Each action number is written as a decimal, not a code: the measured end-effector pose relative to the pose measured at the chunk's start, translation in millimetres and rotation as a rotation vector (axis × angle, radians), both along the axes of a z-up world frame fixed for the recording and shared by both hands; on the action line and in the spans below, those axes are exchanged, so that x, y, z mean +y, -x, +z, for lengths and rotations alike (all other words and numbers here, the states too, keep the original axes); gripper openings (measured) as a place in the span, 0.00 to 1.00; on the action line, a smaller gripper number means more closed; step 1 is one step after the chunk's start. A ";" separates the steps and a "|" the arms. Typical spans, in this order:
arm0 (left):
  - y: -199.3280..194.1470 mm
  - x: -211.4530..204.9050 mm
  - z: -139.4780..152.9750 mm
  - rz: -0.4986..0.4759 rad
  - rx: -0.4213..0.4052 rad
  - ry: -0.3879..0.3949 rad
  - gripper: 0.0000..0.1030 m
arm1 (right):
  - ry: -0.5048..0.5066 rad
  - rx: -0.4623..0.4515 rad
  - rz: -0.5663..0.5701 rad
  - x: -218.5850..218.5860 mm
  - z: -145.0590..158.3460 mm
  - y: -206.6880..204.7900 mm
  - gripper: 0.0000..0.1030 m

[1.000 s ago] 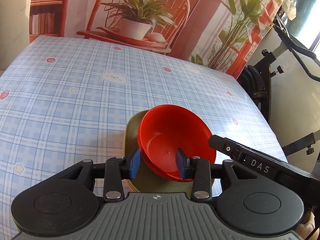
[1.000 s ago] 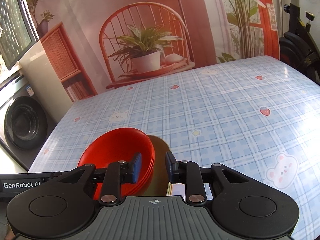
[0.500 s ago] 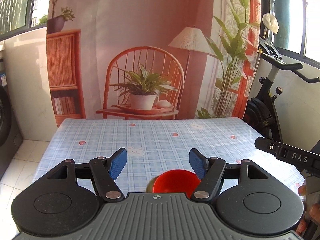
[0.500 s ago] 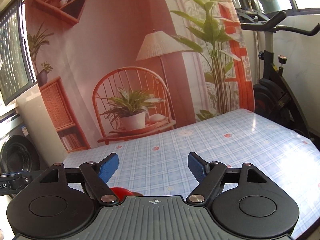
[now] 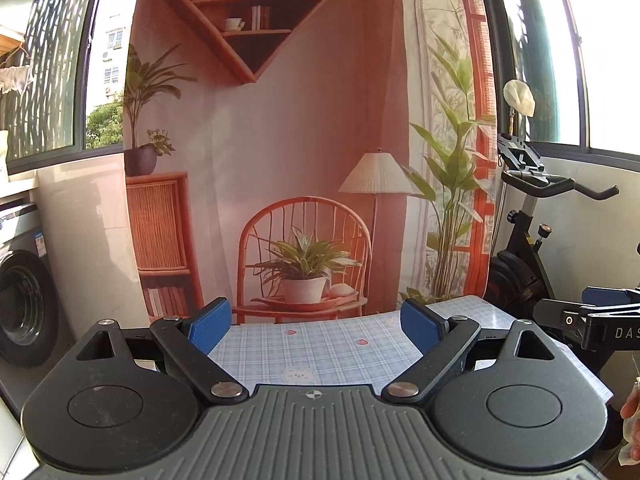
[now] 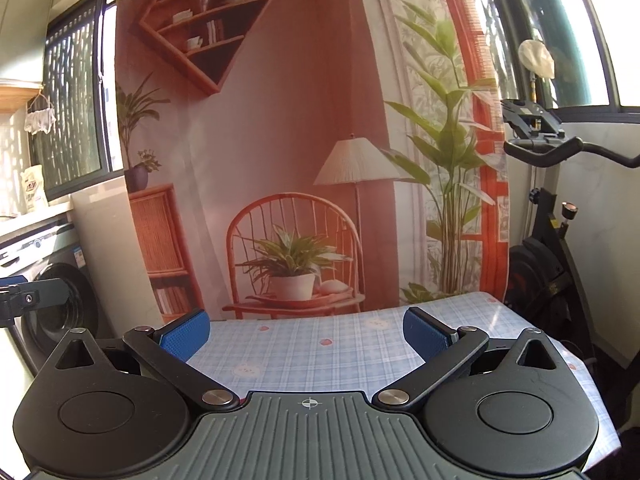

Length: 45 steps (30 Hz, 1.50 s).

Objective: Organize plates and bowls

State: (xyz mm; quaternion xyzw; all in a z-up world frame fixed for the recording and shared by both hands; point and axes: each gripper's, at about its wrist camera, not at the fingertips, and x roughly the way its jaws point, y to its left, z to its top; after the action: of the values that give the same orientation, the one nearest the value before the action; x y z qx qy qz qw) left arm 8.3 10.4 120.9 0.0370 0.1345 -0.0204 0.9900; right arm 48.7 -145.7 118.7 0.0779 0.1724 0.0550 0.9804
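Note:
My left gripper (image 5: 316,320) is held high over the blue plaid table (image 5: 320,344); its blue pads (image 5: 210,324) are spreading apart with only air between them. My right gripper (image 6: 306,330) hangs likewise above the table (image 6: 320,344), jaws opening and empty. No red bowl or plate shows in either view; both gripper bodies hide the near part of the table. Part of the right gripper (image 5: 596,320) shows at the right edge of the left wrist view, and part of the left gripper (image 6: 24,298) at the left edge of the right wrist view.
A printed backdrop (image 5: 304,160) of a chair, plant and lamp hangs behind the table's far edge. An exercise bike (image 6: 548,240) stands to the right, a washing machine (image 6: 56,304) to the left. A person's hand (image 5: 632,404) shows low on the right.
Both grippers let go of the red bowls on the plate, opened wide and rose; the views tilted up from the table to the backdrop, and the dishes dropped out of sight.

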 end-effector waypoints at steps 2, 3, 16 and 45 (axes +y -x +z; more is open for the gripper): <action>8.4 -0.3 -3.3 0.006 -0.011 -0.019 0.90 | 0.019 0.002 0.018 7.4 2.9 11.0 1.00; 11.4 0.0 -5.5 0.011 -0.012 -0.024 0.90 | 0.037 0.007 0.030 14.6 2.5 17.2 1.00; 25.1 10.2 -39.4 0.064 0.055 0.000 0.90 | 0.075 0.044 0.023 46.1 -14.5 49.0 1.00; 22.3 8.0 -49.4 -0.005 0.053 0.010 0.90 | 0.071 0.055 -0.073 36.4 -31.0 49.9 1.00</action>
State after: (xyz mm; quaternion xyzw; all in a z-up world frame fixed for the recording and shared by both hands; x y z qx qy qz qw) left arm -14.0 18.5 71.5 0.0319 0.1605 -0.0243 0.9862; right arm -1.2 -109.2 87.7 0.0508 0.1982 0.0110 0.9788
